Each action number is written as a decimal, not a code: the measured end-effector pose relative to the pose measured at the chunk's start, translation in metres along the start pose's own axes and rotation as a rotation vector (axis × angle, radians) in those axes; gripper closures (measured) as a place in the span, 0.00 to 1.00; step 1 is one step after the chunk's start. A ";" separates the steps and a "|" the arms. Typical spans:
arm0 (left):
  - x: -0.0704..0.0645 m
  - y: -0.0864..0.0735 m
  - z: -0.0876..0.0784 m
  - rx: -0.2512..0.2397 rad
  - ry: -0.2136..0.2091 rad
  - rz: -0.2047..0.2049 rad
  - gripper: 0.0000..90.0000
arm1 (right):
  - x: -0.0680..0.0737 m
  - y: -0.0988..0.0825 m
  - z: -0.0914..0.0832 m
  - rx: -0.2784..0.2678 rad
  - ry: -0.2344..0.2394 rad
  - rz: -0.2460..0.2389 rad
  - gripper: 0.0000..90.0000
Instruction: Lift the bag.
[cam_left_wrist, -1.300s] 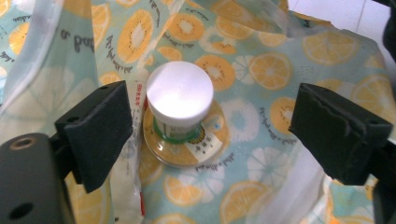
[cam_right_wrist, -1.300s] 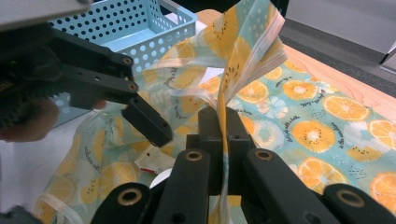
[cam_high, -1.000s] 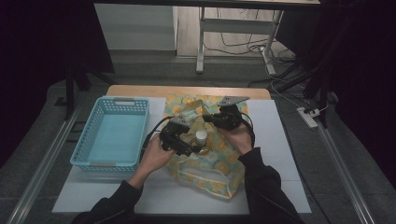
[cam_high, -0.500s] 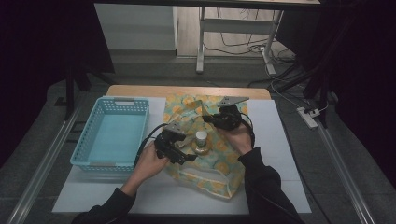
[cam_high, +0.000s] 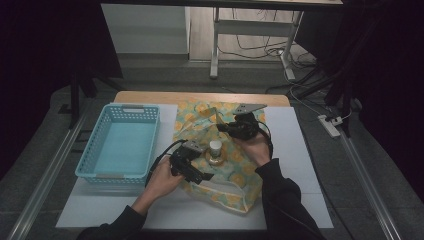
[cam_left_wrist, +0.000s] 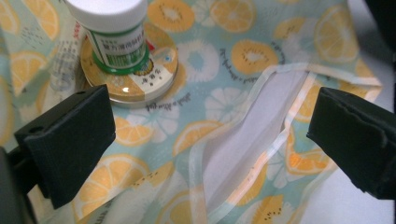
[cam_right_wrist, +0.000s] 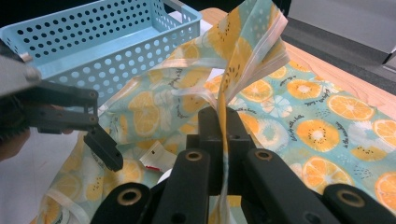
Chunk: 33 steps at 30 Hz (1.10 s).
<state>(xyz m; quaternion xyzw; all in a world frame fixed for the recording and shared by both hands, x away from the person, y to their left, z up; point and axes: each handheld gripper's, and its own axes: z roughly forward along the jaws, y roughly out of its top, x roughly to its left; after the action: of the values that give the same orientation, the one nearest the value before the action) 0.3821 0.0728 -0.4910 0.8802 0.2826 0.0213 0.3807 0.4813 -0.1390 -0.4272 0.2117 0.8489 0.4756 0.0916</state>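
High view, left to right: a pale blue perforated basket (cam_high: 120, 142) stands empty on the white counter (cam_high: 310, 165), and just beside it lies a cloth printed with orange slices (cam_high: 240, 172), apparently a bag, with a small white-capped bottle (cam_high: 215, 148) standing upright on a round flat tin (cam_high: 216, 160) near its middle. The left gripper (cam_high: 196, 175) sits low at the cloth's near left side, its jaws apart and empty; in the left gripper view the two black pads frame a folded hem with a pale, white-edged gap, which looks like the bag's mouth (cam_left_wrist: 252, 140), while the bottle (cam_left_wrist: 114, 32) and tin (cam_left_wrist: 135, 79) lie up and to the left, beyond the left pad. The right gripper (cam_high: 239, 131) is on the far side of the bottle, and the right gripper view shows its jaws together, clamped on a gathered fold of the cloth (cam_right_wrist: 247, 51) that rises upright out of them, with the basket (cam_right_wrist: 102, 37) behind. The coming move, as I judge it, turns on the hem between the left jaws: it runs slantwise from near left to far right across the gap, so the left hand is the nearer one and would need to close across that edge, not along it, to take it. The bottle stands between the two grippers, apart from both.
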 end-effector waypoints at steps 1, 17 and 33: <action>0.000 -0.001 0.002 0.008 0.001 0.003 0.01 | 0.000 0.000 0.000 0.000 0.000 0.001 0.99; 0.000 -0.014 0.029 0.107 0.002 0.067 0.04 | 0.001 0.000 0.001 0.005 0.003 -0.001 0.99; 0.004 -0.020 0.027 0.156 0.047 0.103 0.68 | 0.001 -0.001 0.003 0.010 0.003 -0.002 0.99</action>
<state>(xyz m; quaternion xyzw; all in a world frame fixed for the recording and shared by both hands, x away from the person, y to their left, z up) 0.3830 0.0680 -0.5243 0.9199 0.2465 0.0397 0.3025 0.4811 -0.1371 -0.4297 0.2107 0.8516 0.4716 0.0897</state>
